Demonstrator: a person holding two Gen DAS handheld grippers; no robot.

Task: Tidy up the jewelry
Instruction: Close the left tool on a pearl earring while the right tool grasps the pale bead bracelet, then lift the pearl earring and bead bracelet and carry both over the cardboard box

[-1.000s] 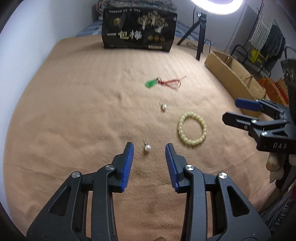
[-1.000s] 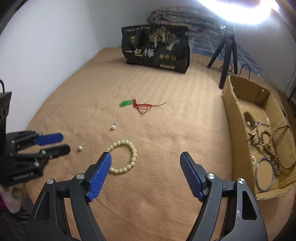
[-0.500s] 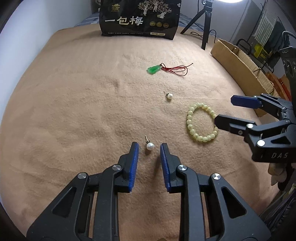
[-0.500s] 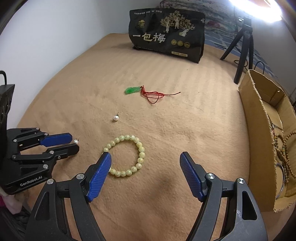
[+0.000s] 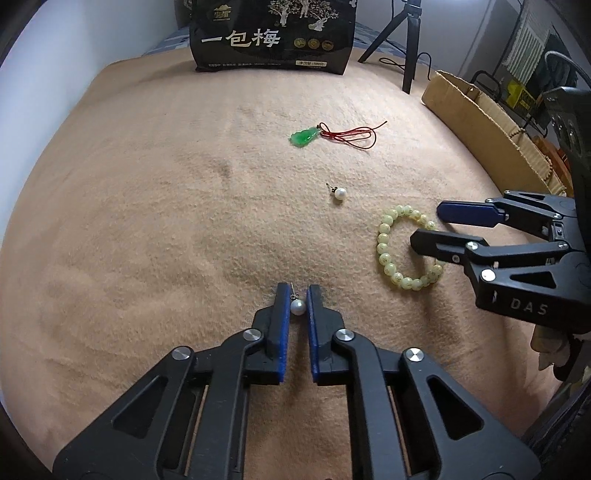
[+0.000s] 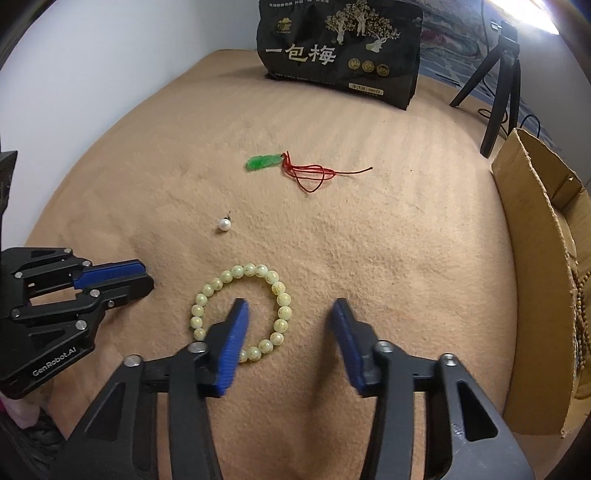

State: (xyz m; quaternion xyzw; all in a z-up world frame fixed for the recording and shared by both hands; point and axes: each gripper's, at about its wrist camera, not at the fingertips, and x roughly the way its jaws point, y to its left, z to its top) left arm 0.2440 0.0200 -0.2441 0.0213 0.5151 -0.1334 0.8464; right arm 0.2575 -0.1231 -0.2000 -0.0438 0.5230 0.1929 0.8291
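My left gripper (image 5: 296, 295) is shut on a pearl earring (image 5: 297, 307), pinched between its blue pads on the tan blanket. It also shows in the right wrist view (image 6: 147, 278). A second pearl earring (image 5: 340, 194) (image 6: 224, 224) lies farther out. My right gripper (image 6: 288, 314) is open, low over the pale green bead bracelet (image 6: 242, 310) (image 5: 406, 254); its left finger sits inside the ring, its right finger outside. A green pendant (image 5: 304, 136) (image 6: 263, 161) on a red cord lies beyond.
A cardboard box (image 6: 543, 258) (image 5: 480, 122) with wooden beads inside stands along the right. A black bag (image 5: 273, 35) (image 6: 340, 51) stands at the back. A tripod (image 6: 498, 88) stands at back right. A white wall runs on the left.
My left gripper moved forward and closed on the near pearl earring. My right gripper came down and forward over the bracelet and narrowed, one finger now inside the ring.
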